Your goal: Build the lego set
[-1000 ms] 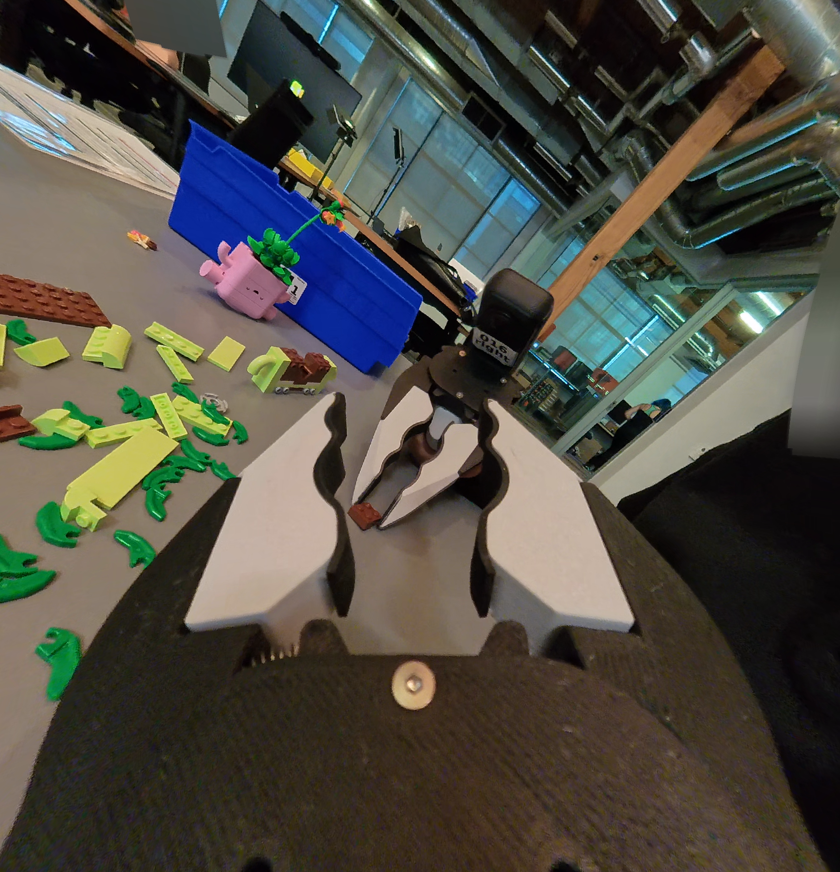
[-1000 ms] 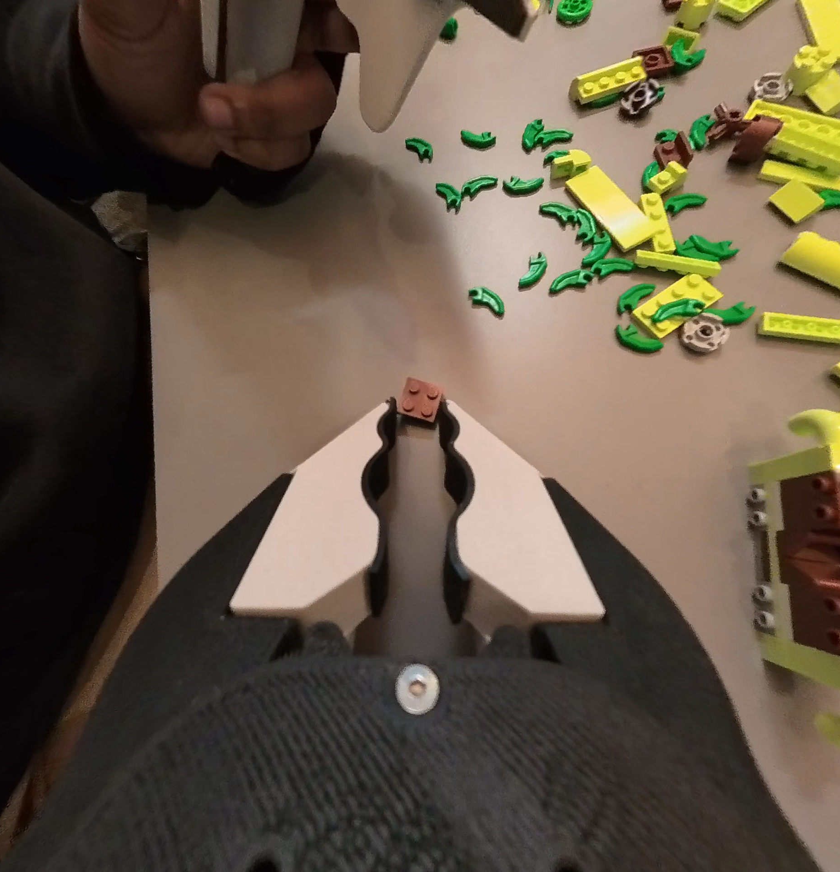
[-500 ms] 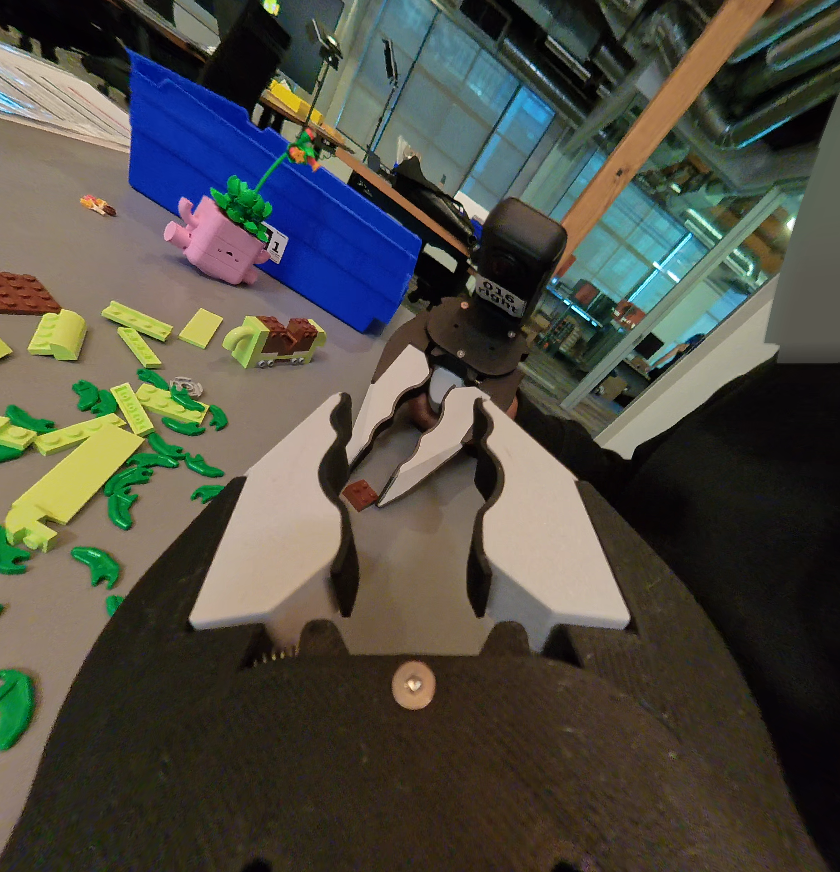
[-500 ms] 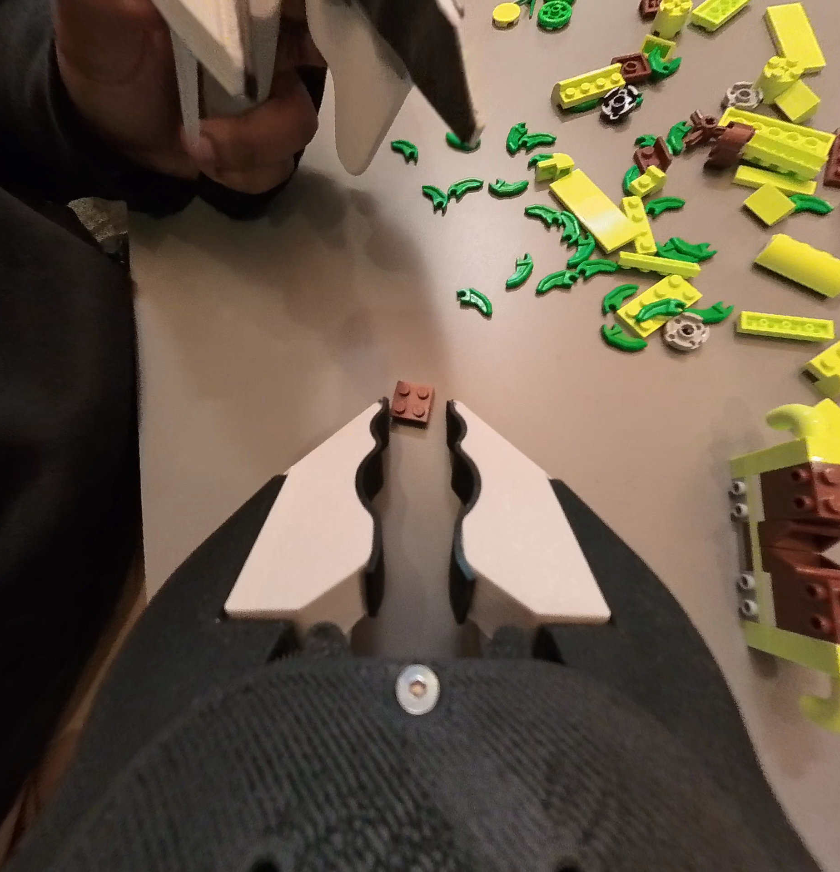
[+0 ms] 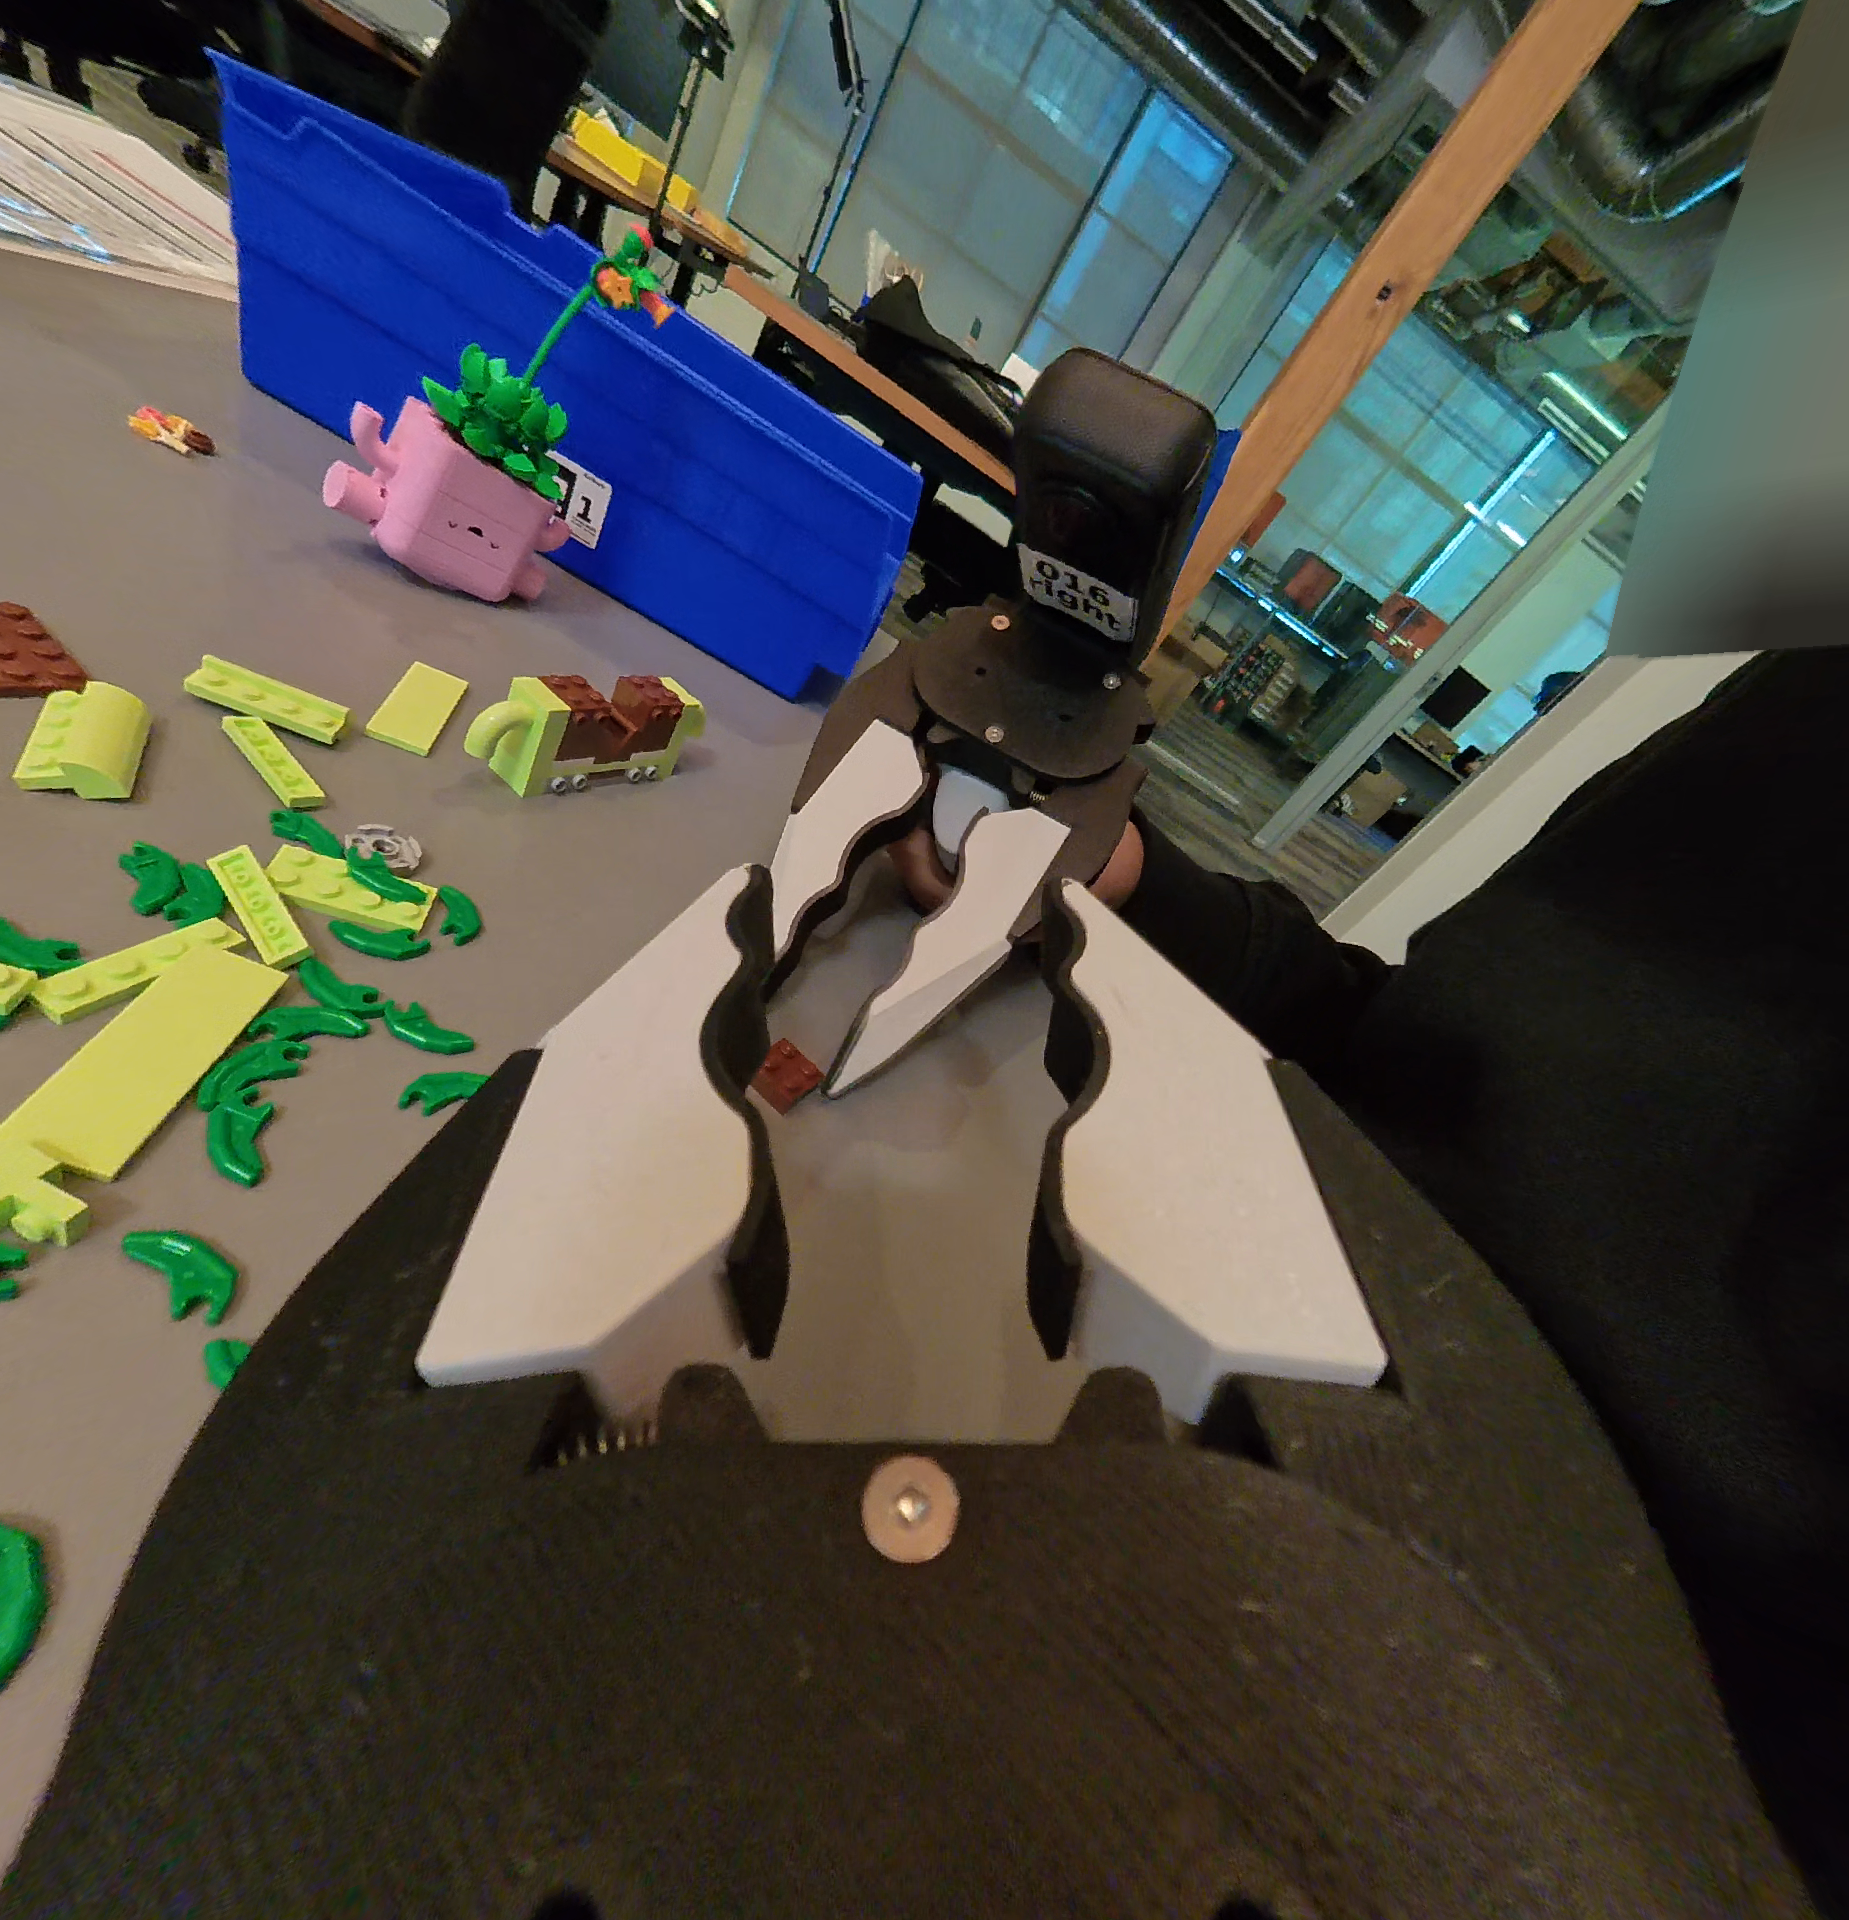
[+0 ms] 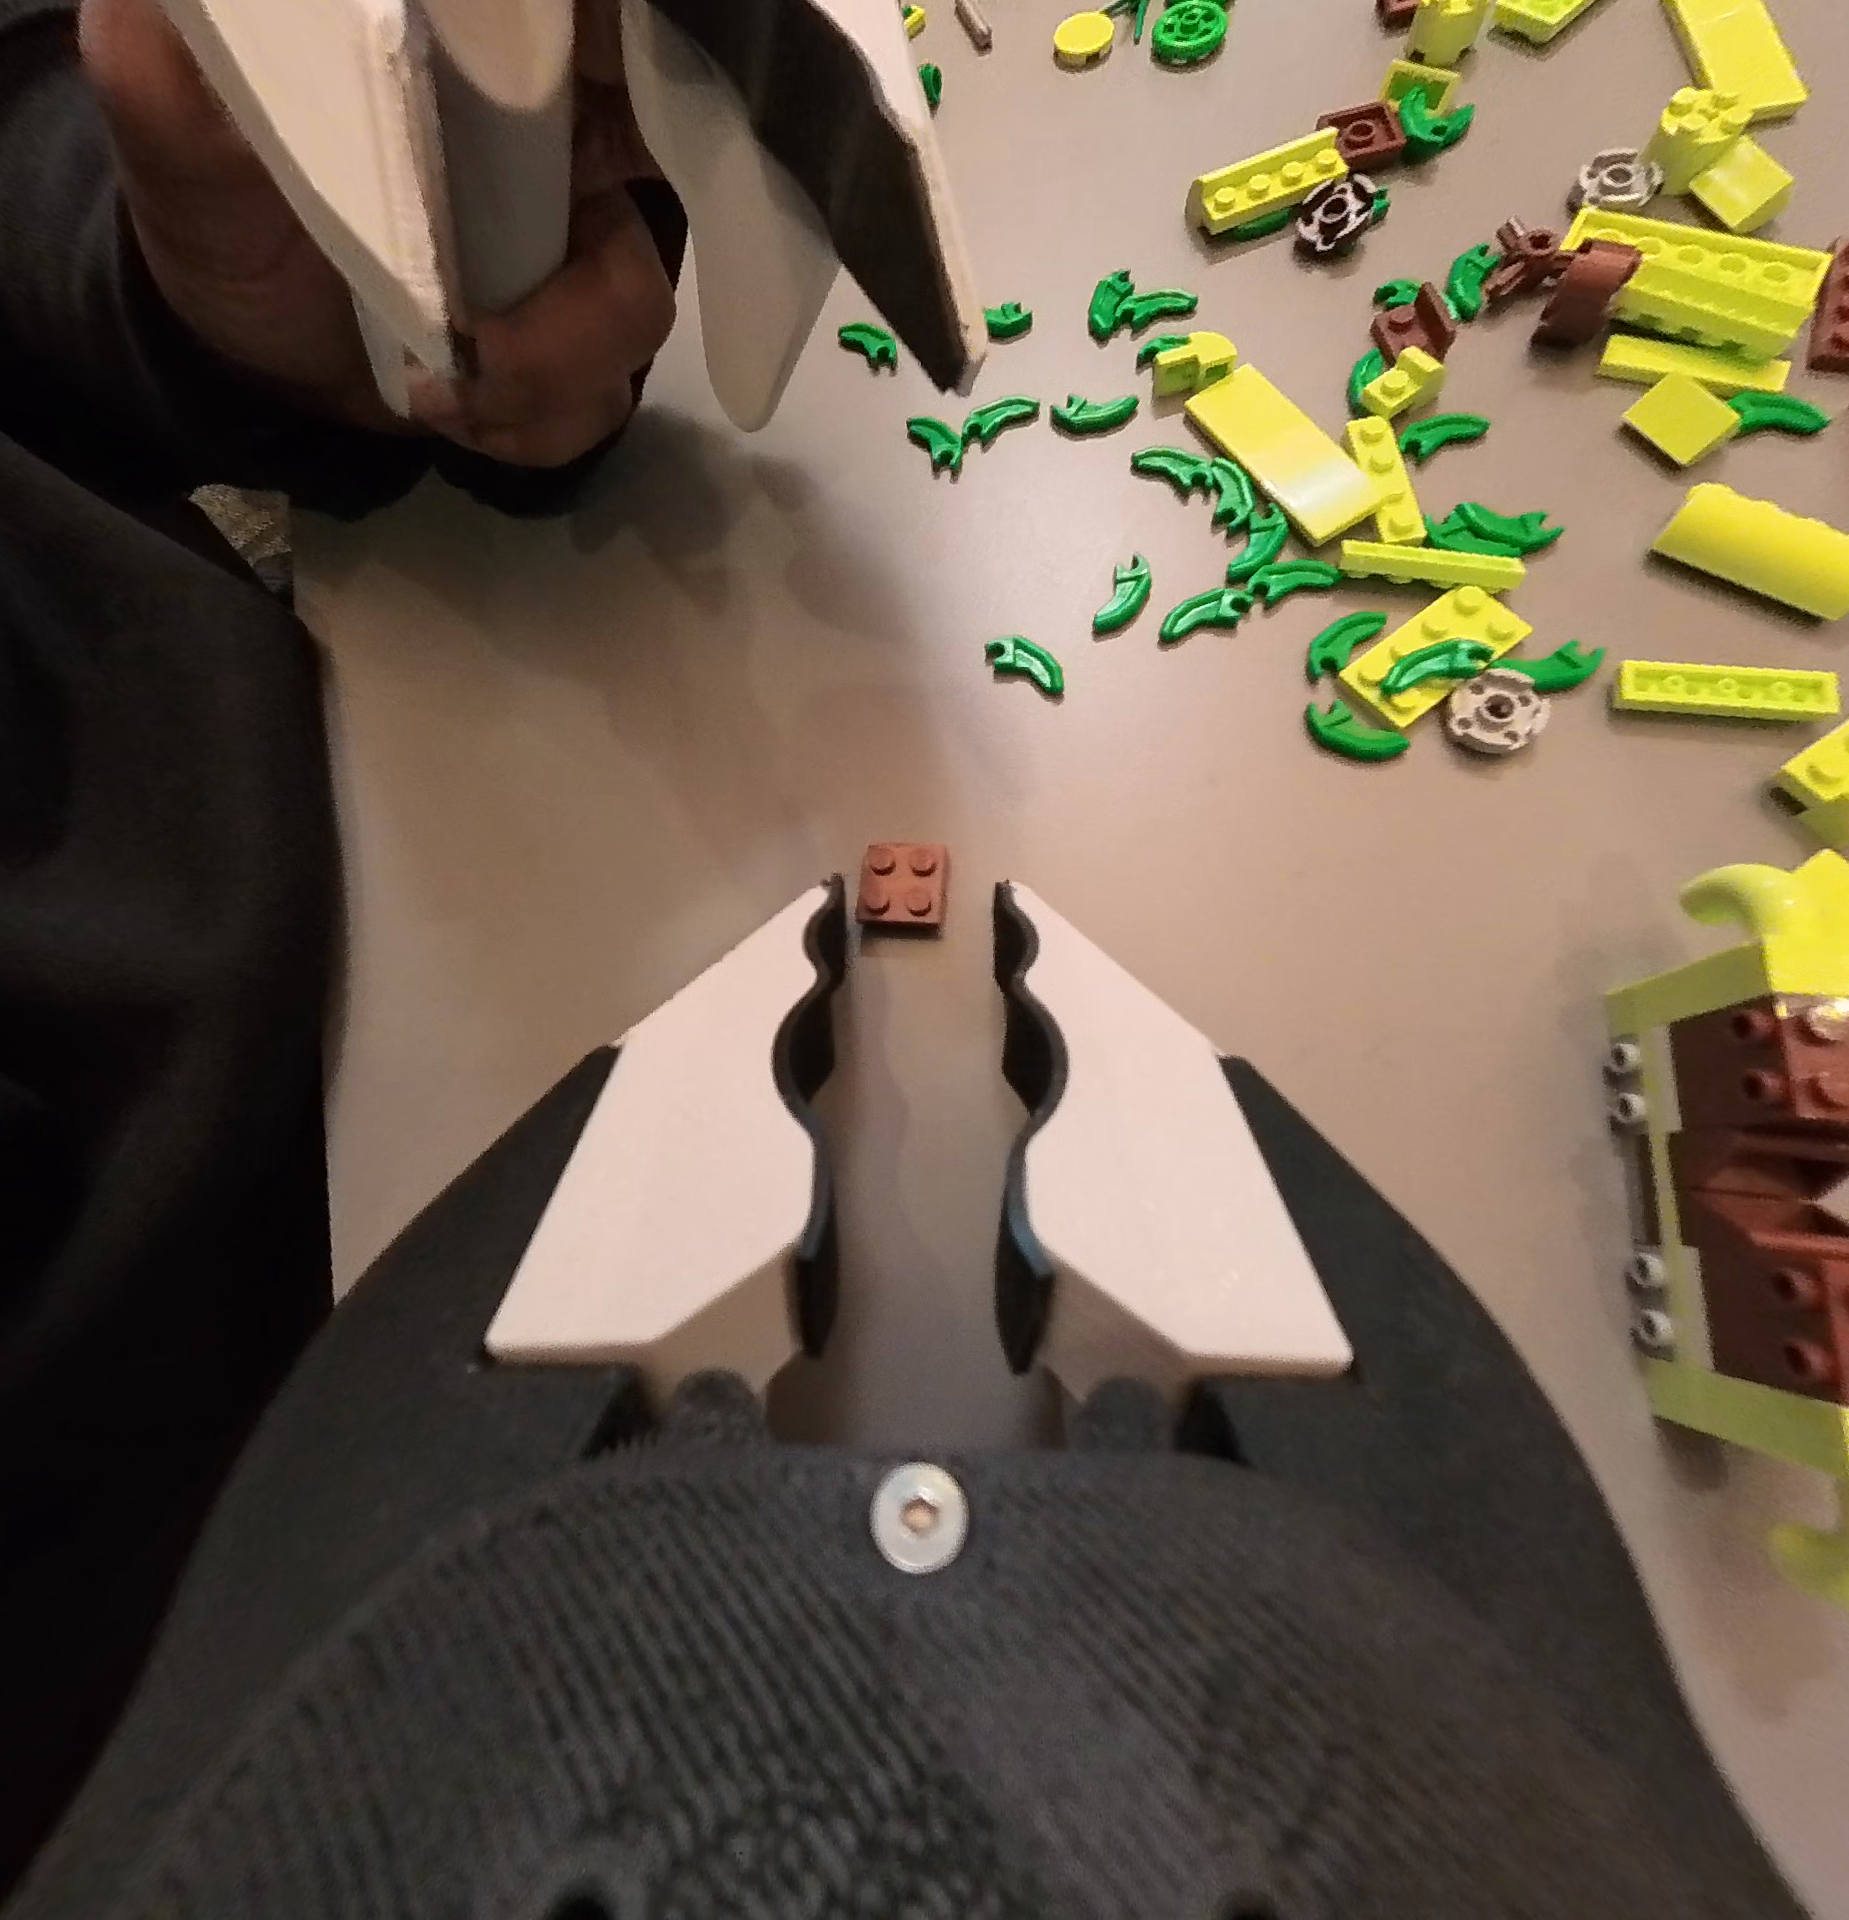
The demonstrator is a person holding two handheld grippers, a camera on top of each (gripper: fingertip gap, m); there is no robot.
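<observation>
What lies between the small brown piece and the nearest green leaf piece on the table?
Only bare grey table. In the right wrist view nothing sits between the small brown piece and the nearest green leaf piece.

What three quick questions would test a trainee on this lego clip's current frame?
1. True or false: the right gripper is shut on the small brown plate.
2. The half-built lime and brown model stands nearest the: A) blue bin B) pink pot figure C) brown plate's far side.
3. Fill in: the left gripper is ____.

Key: 1 false, the plate lies on the table between open fingertips; 2 A; 3 open.
</observation>
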